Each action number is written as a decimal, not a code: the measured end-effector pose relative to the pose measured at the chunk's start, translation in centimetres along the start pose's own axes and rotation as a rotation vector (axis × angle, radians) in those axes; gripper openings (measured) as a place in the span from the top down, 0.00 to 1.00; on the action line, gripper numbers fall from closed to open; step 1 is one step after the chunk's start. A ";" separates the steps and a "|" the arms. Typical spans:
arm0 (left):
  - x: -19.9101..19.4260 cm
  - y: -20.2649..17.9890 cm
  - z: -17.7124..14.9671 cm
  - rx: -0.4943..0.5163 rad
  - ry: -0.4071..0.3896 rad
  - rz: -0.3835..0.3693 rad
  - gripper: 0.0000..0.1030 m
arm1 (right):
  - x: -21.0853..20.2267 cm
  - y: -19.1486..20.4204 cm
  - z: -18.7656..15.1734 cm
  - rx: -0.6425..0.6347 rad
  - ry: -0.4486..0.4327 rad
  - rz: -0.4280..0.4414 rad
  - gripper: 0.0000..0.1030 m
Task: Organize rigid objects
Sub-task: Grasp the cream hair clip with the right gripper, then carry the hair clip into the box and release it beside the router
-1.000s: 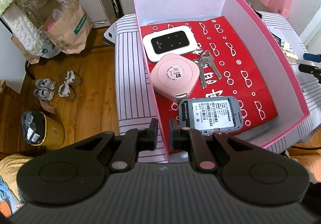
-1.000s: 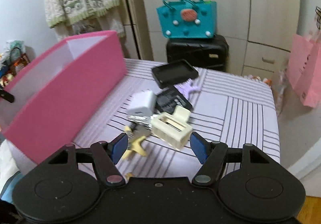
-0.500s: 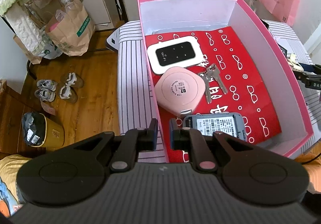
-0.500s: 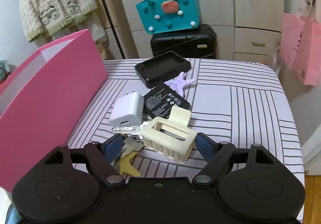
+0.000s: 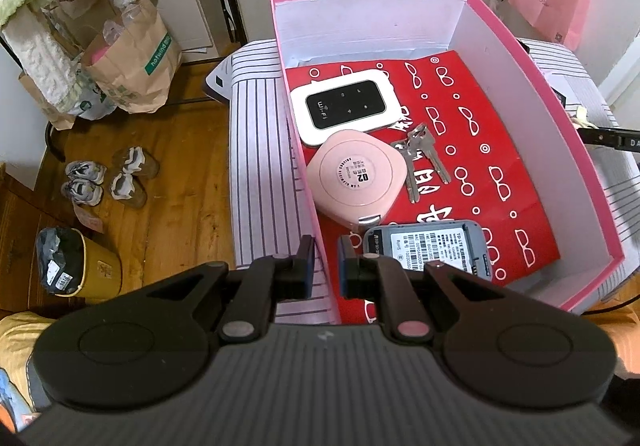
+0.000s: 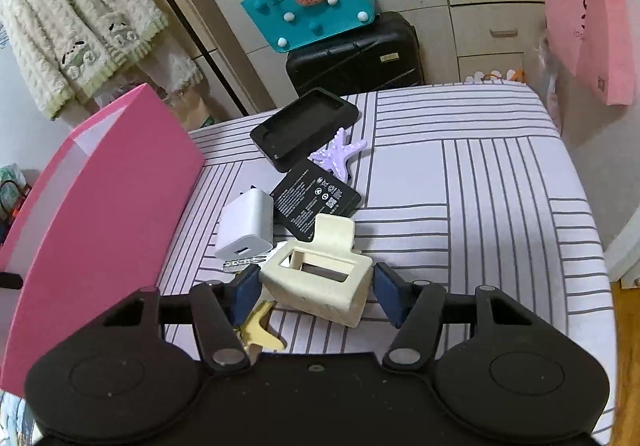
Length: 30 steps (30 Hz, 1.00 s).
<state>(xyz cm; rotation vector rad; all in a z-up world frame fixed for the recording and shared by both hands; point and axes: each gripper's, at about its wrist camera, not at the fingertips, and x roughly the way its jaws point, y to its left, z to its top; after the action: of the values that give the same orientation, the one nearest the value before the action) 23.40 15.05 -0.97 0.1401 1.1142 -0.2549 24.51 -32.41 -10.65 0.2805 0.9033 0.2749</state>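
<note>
The pink box [image 5: 556, 118] holds a white WiFi router [image 5: 346, 106], a pink round case [image 5: 356, 178], keys [image 5: 424, 158] and a grey device [image 5: 432, 246] on red paper. My left gripper [image 5: 323, 266] is nearly shut and empty, its fingers straddling the box's left wall near the front. My right gripper [image 6: 316, 292] is open, its fingers on either side of a cream hair claw clip [image 6: 320, 274] lying on the striped cloth. Whether the pads touch the clip I cannot tell.
By the clip lie a white charger [image 6: 246, 226], a black battery [image 6: 316, 198], a purple starfish [image 6: 338, 154], a black tray [image 6: 304, 126], a yellow piece [image 6: 260, 330] and the pink box's outer wall [image 6: 92, 214]. Wooden floor, shoes and bags are left of the table.
The right gripper has moved forward and down so the clip now sits between its open fingers. The left gripper has drifted slightly over the box, still nearly shut.
</note>
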 end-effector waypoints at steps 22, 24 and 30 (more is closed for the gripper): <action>-0.8 0.5 -1.3 0.039 0.000 -0.046 0.90 | -8.4 12.3 4.1 -0.291 -0.009 0.327 0.36; -1.0 0.5 -1.4 0.037 -0.005 -0.048 0.90 | -8.3 14.4 4.6 -0.352 -0.004 0.344 0.36; -1.1 0.6 -1.5 0.038 -0.012 -0.050 0.90 | -6.0 19.6 5.1 -0.506 0.027 0.347 0.36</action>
<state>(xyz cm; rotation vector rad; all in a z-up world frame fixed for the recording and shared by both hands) 21.79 16.13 -0.64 0.1444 1.1024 -0.3214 22.79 -16.97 3.61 -0.0404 0.7794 0.8145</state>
